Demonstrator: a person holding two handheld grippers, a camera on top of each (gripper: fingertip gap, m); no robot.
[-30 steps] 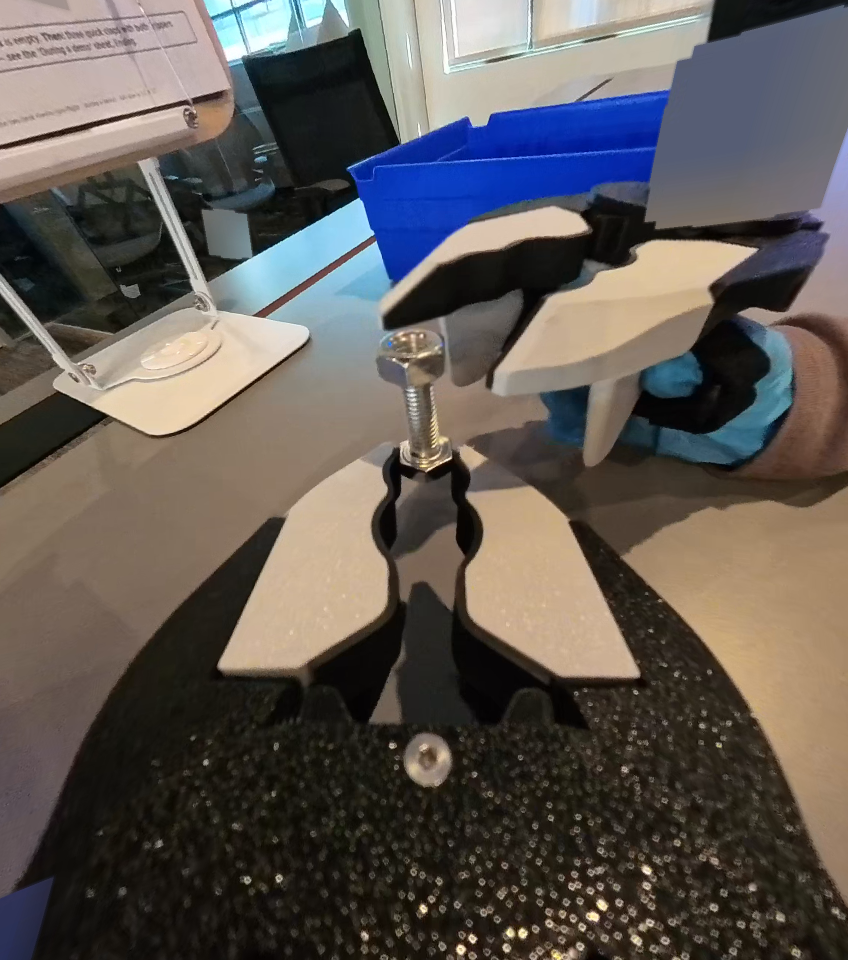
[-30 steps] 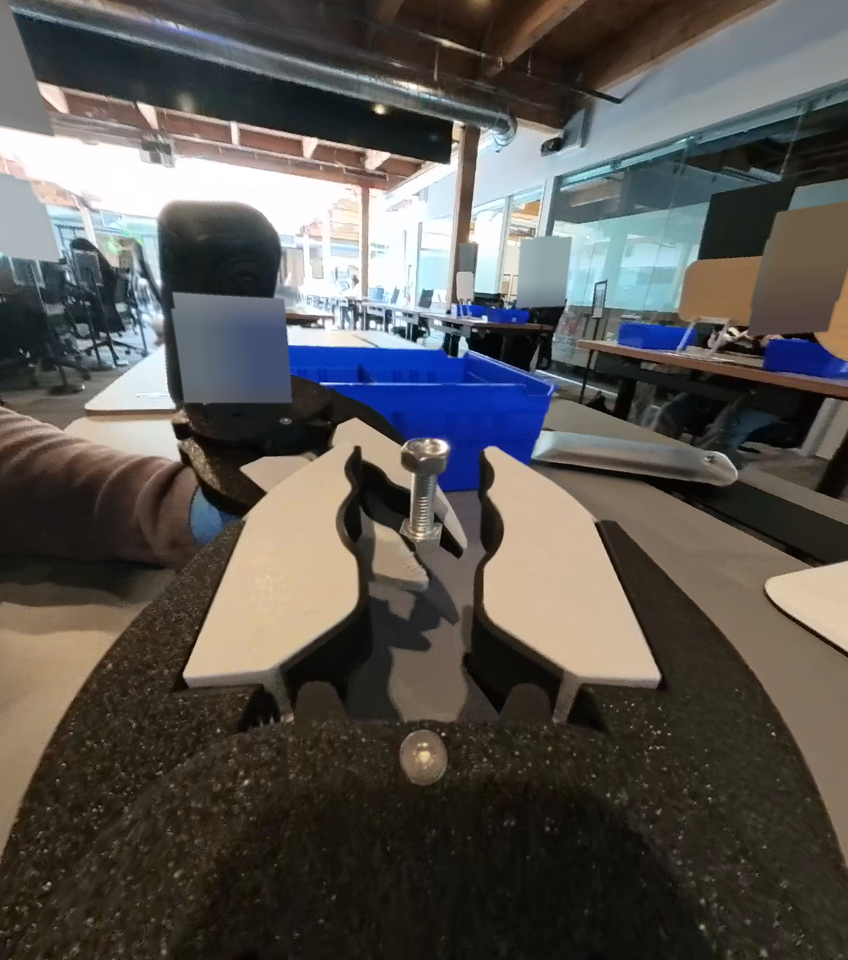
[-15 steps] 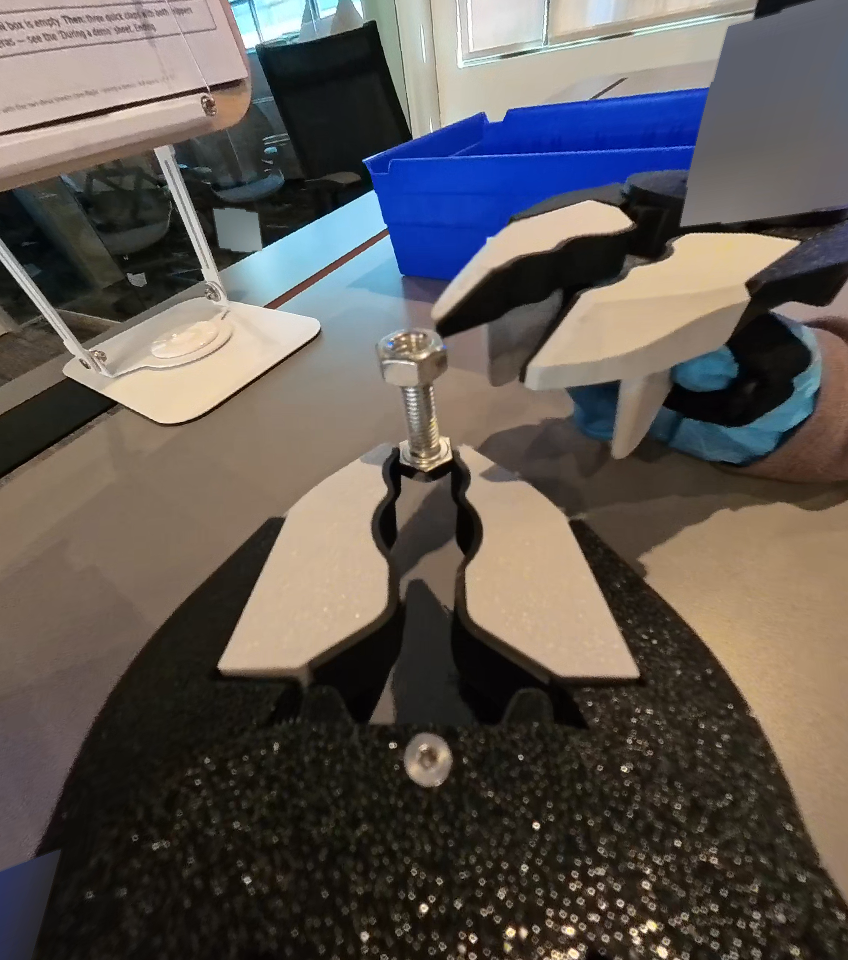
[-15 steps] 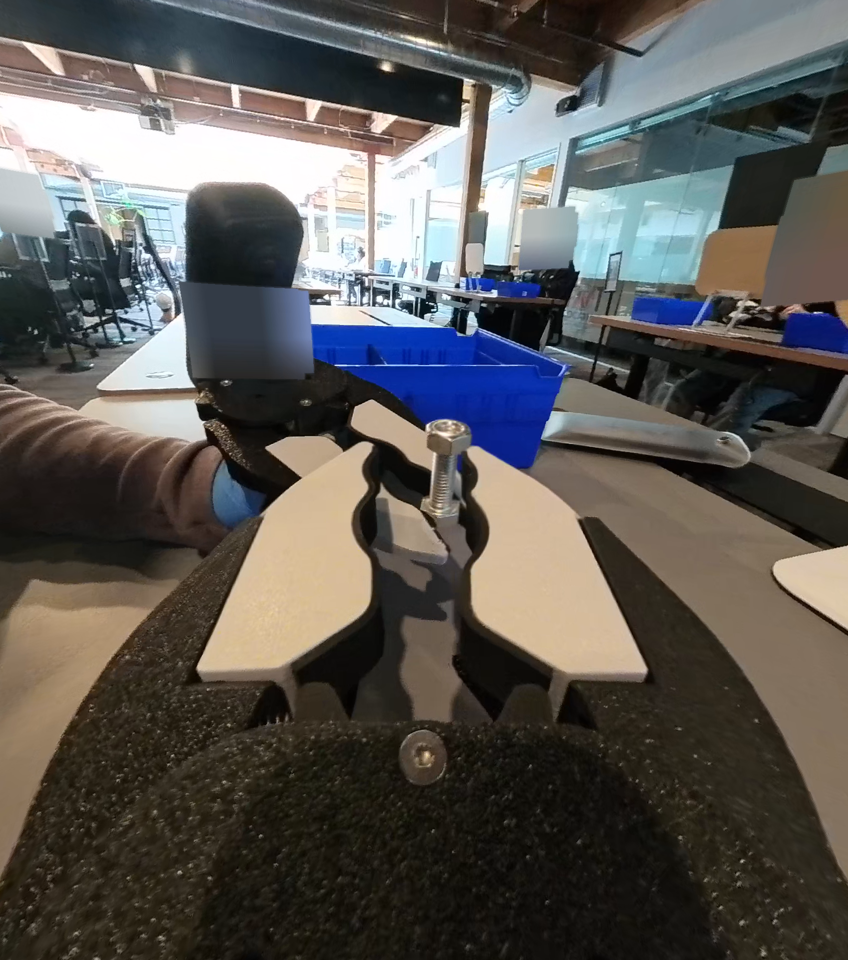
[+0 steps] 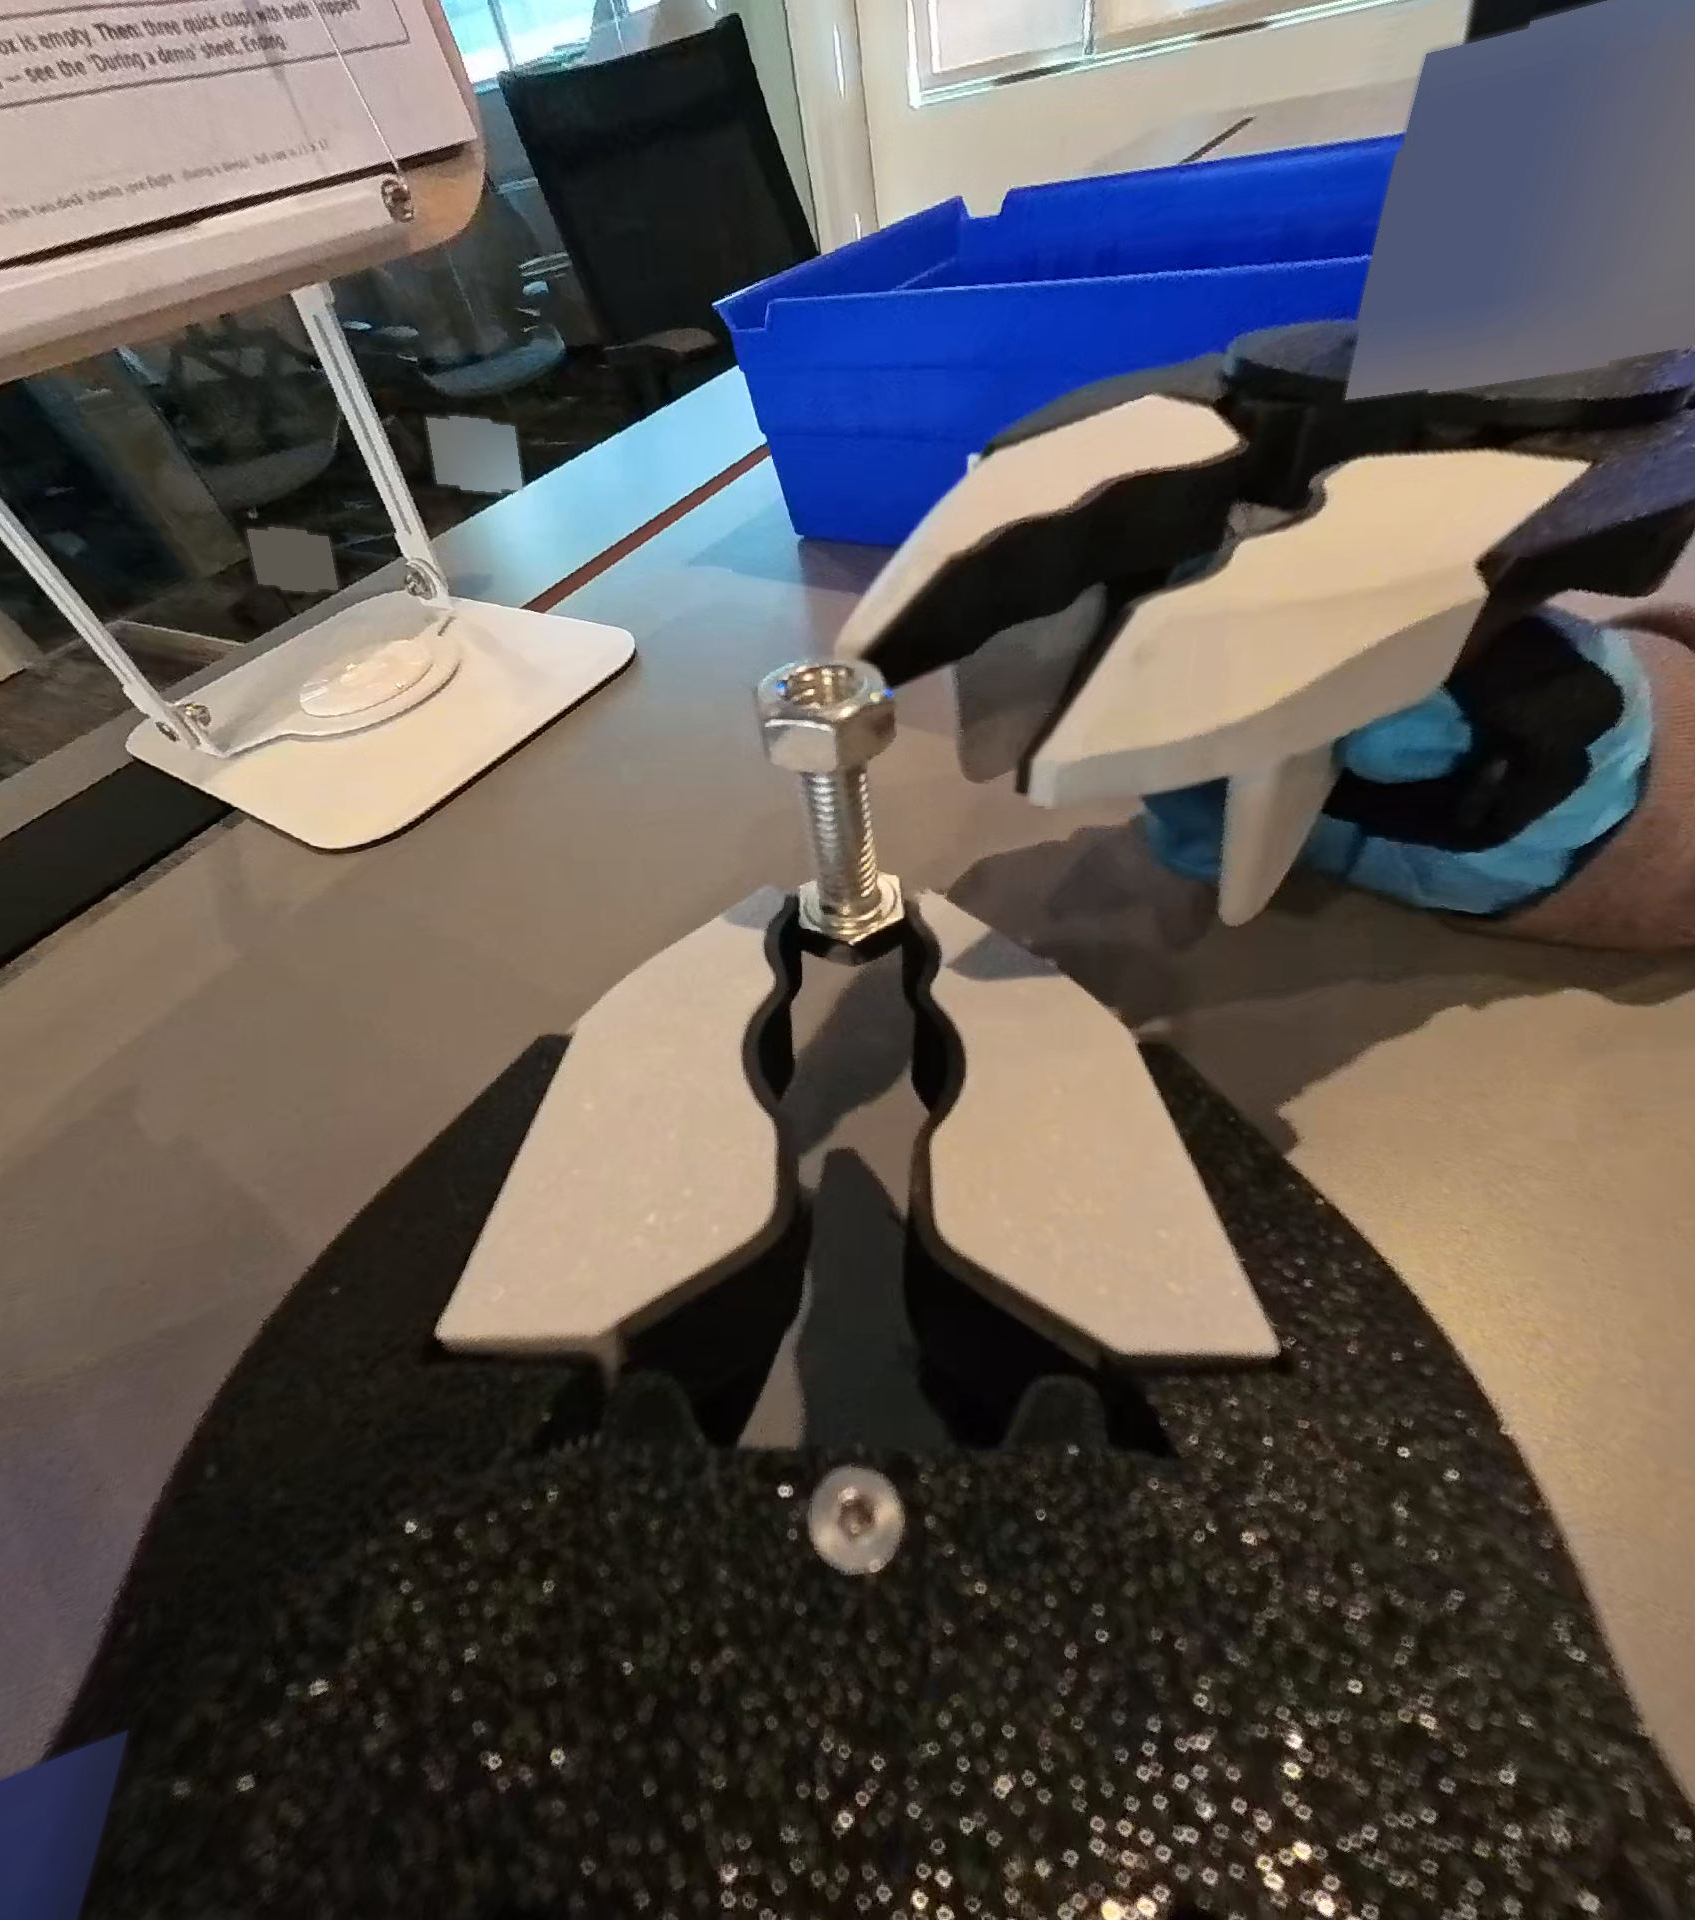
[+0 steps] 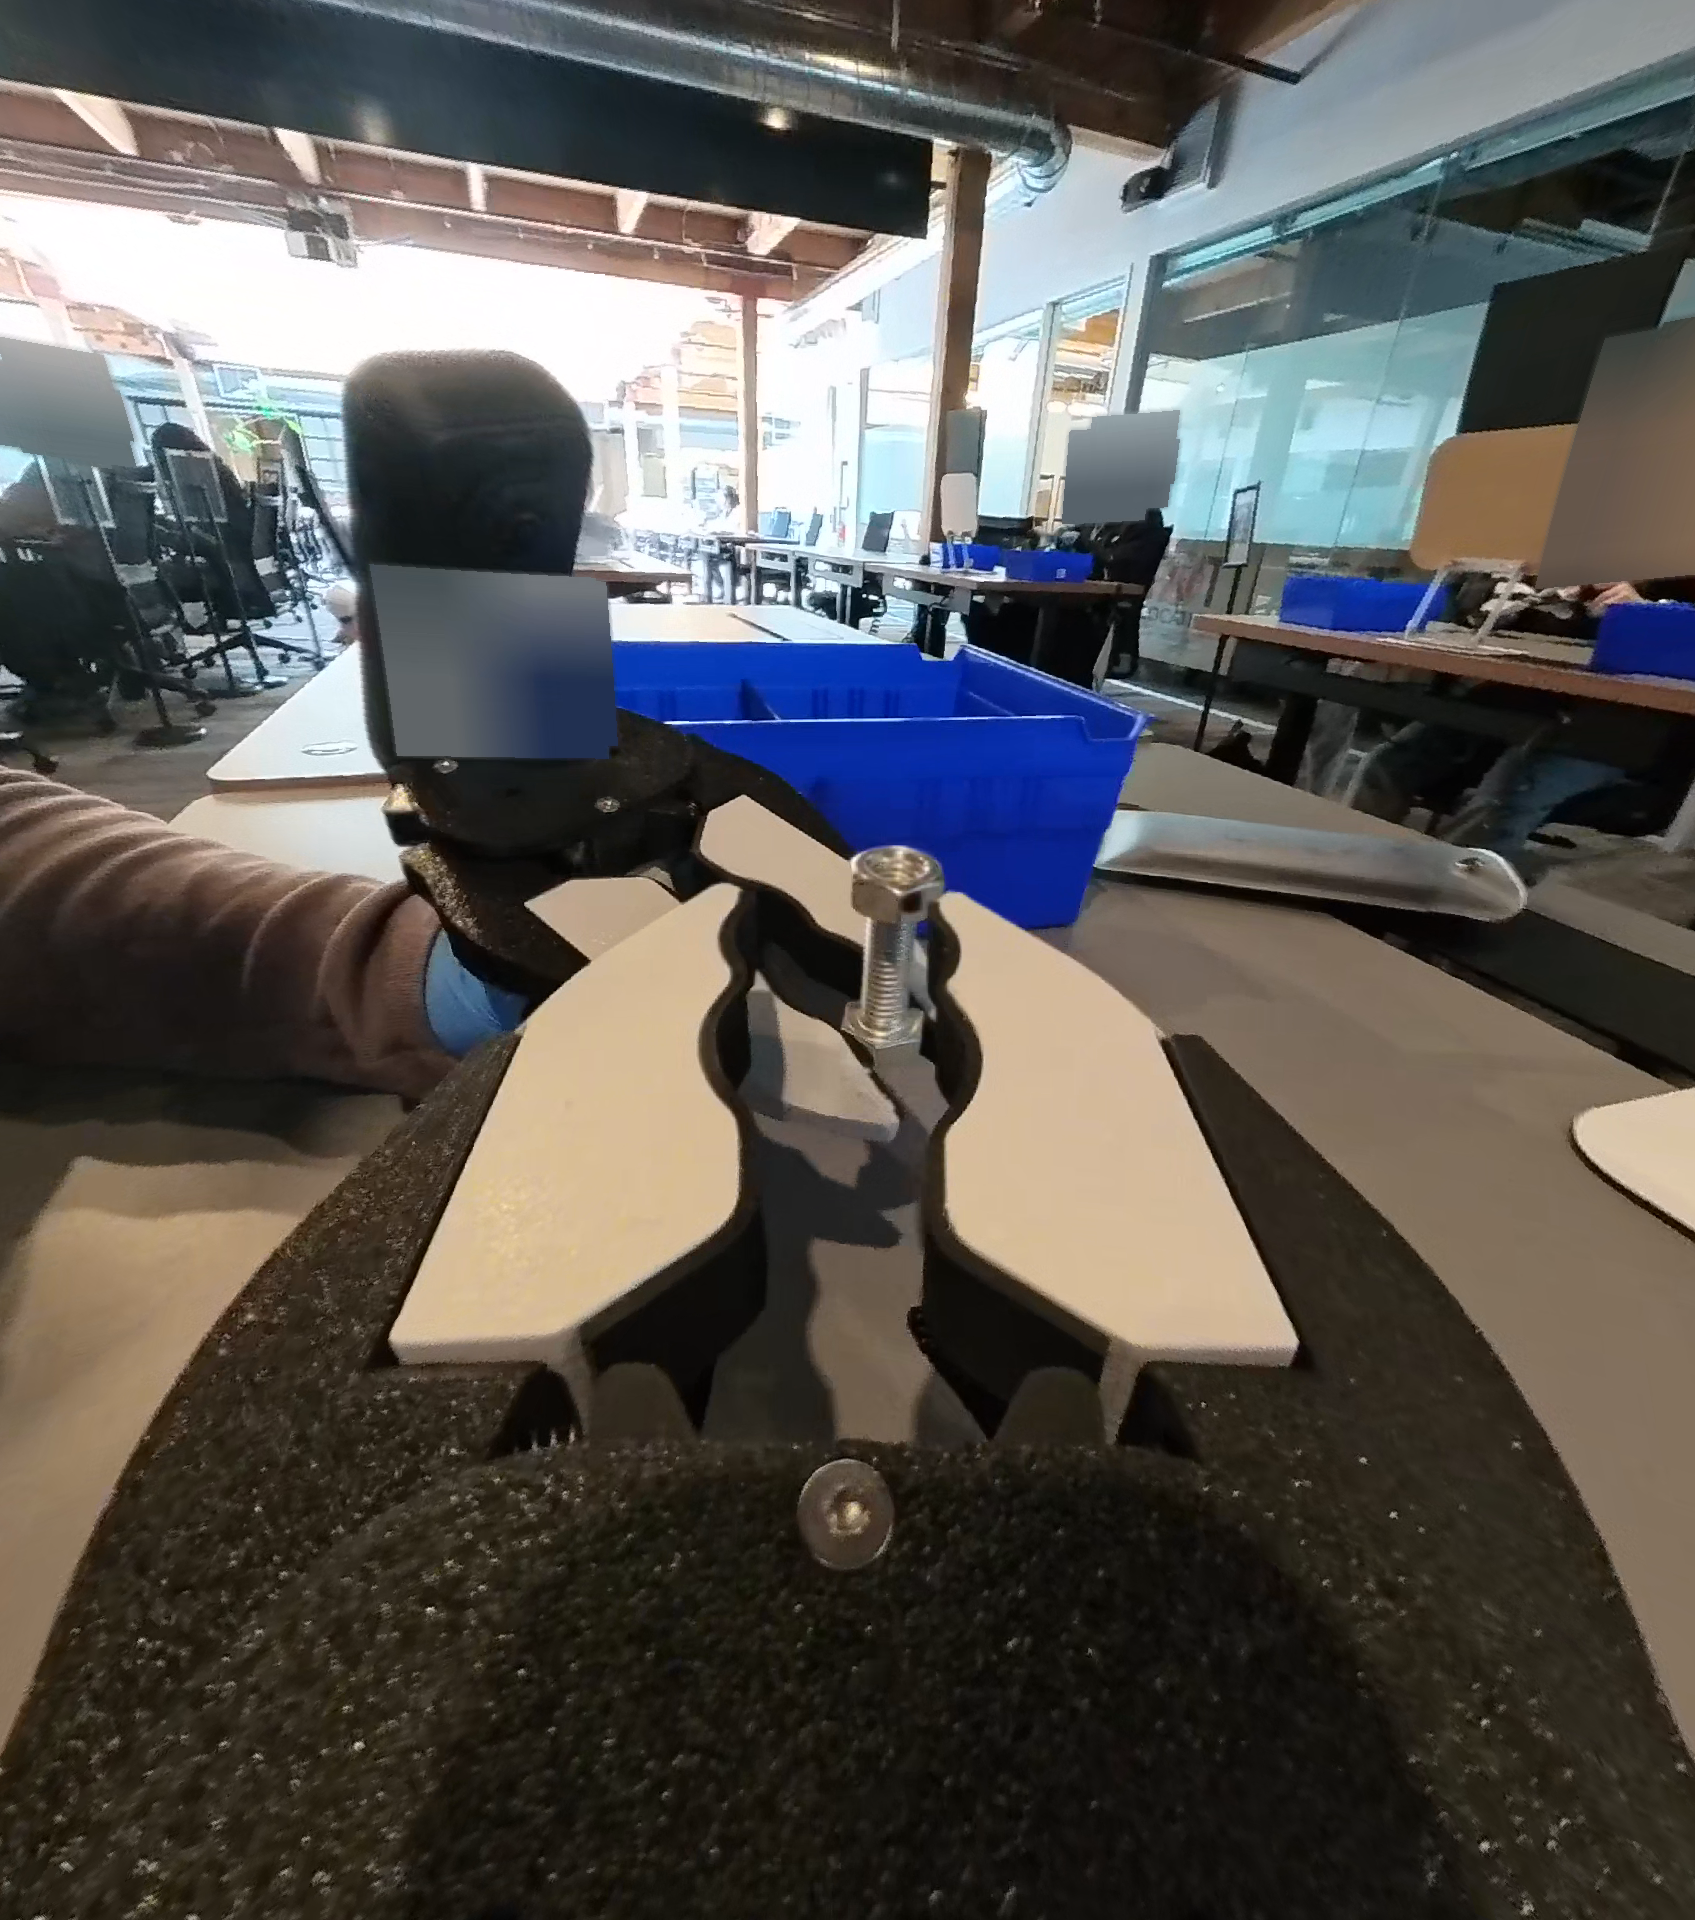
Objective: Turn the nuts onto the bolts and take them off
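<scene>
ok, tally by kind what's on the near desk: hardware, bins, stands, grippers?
Silver threaded bolt, standing head-down: 1
Silver hex nut on the bolt's top end: 1
Blue plastic divided bin: 1
White sign stand with flat base: 1
Grippers, left gripper shut on the bolt's head, right gripper open at the nut: 2
Total: 6

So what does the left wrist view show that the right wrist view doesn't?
Only the left wrist view shows the printed sheet on its clear stand, the blue-gloved hand on the right hand-held gripper, and that gripper's tip right at the nut.

Only the right wrist view shows the open office beyond, with chairs and more desks.

Both show the upright bolt, its head clamped in the left hand-held gripper, the blue bin and the grey table.
</scene>
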